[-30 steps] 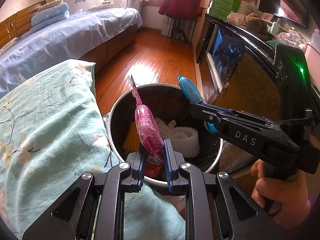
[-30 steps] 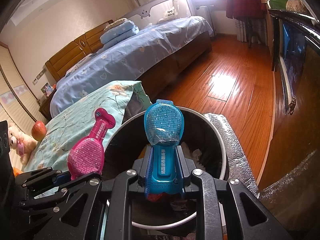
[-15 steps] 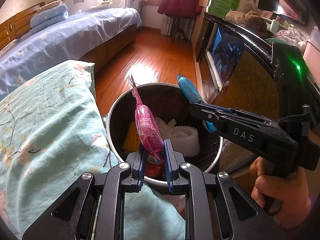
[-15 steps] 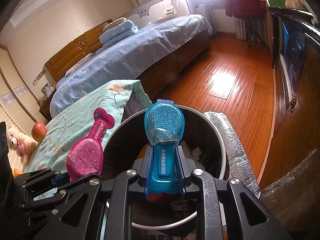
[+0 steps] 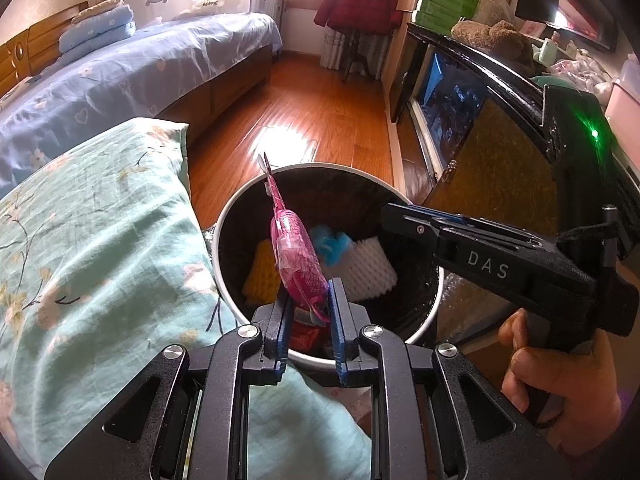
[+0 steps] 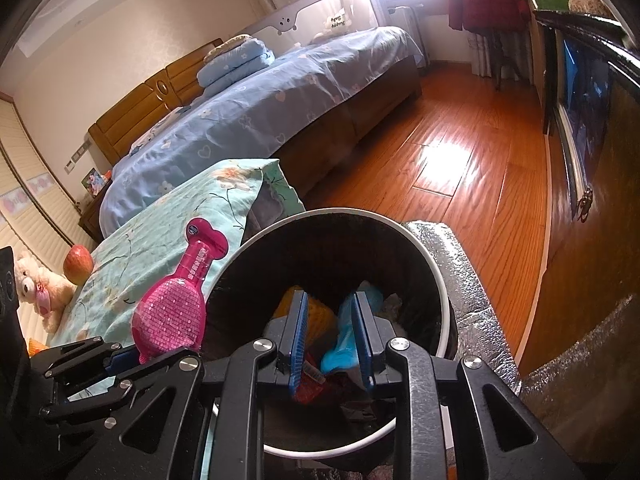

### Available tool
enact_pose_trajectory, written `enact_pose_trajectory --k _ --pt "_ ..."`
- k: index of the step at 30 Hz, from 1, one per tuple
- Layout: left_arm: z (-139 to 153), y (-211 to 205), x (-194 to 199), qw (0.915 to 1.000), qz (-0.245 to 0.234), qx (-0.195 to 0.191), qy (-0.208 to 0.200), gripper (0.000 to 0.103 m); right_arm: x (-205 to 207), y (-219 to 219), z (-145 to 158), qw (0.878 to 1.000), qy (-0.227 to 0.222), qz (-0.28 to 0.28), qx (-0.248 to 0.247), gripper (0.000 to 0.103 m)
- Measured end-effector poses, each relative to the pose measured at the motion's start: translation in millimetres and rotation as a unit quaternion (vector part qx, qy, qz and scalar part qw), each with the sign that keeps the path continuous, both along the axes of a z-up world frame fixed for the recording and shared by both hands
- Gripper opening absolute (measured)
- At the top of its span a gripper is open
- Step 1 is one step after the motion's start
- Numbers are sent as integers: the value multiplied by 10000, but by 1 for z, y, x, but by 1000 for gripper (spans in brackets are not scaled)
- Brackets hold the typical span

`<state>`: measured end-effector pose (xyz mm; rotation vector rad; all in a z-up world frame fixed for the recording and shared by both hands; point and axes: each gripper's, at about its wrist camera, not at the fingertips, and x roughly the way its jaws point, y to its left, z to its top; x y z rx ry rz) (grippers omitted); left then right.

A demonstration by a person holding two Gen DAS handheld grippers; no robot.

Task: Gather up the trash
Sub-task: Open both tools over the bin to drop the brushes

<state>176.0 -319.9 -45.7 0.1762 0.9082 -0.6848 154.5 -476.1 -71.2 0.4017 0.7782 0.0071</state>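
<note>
A black trash bin with a white rim (image 5: 224, 232) stands on the floor under both grippers. My left gripper (image 5: 310, 292) holds a pink sachet (image 5: 298, 260) upright over the bin's near edge; its jaws are opening, with the sachet still pinched at its base. The right wrist view shows the same pink sachet (image 6: 172, 316) standing up from the left gripper (image 6: 118, 354). My right gripper (image 6: 330, 300) is open over the bin with nothing between its pads. A blue sachet (image 6: 340, 352) lies inside the bin (image 6: 340, 211), also visible as the blue sachet (image 5: 330, 242).
The bin holds white foam netting (image 5: 368, 268), yellow foam (image 5: 264, 272) and red wrappers. A teal floral cloth (image 5: 100, 240) borders the bin's left, with an apple (image 6: 78, 264) on it. A dark cabinet (image 5: 480, 168) and silver foil mat (image 6: 460, 280) lie to the right.
The blue sachet has left the right gripper and dropped into the bin, and the right jaws stand wider. The left gripper keeps the pink sachet in the same place.
</note>
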Motion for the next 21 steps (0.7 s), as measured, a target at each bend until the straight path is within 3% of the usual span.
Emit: enact_pose_trajectory --k 4,12,16,21 --pt "8 9 -9 9999 43 -51 -155 46 -2 -2 4 10000 -23 -70 54 32" --pt "21 51 -35 9985 332 -127 -419 63 -16 8 18 9996 -245 -106 112 66" --pt "29 88 -48 9957 709 -326 -492 65 -29 23 28 9991 -412 -67 122 76" --pt "36 136 -67 9865 1357 -472 -792 78 -52 49 38 9976 -662 -36 203 86"
